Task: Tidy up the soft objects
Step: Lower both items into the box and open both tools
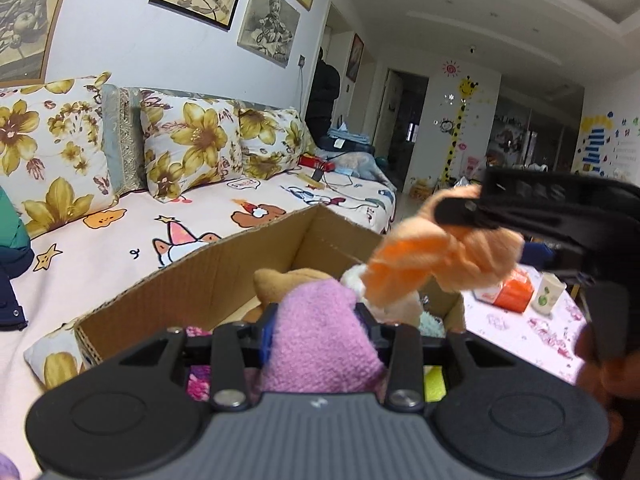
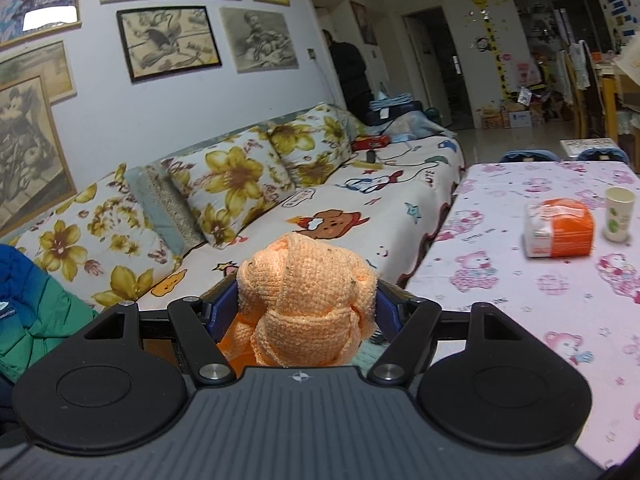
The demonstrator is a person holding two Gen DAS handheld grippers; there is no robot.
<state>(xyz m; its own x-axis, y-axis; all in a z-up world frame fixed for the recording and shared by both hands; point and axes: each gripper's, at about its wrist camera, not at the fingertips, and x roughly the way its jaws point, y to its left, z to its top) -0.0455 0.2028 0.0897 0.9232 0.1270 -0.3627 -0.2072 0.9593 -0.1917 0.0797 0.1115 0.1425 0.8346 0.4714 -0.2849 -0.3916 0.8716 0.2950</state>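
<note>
Left gripper (image 1: 316, 324) pinches a pink knit piece (image 1: 320, 340) above the cardboard box (image 1: 192, 276) on the sofa (image 1: 132, 240), stuffed toys (image 1: 288, 280) inside. Right gripper (image 2: 306, 300) clamps an orange knit bundle (image 2: 306, 284); on the table (image 2: 520, 300) to the right stand a tissue pack (image 2: 560, 232) and a cup (image 2: 619, 212).

Paper cup (image 2: 619, 213) beside, perhaps touching, tissue pack (image 2: 559, 233).

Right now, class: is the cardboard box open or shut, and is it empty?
Open and not empty. The cardboard box has no lid over it, and a brown plush toy lies inside.
</note>
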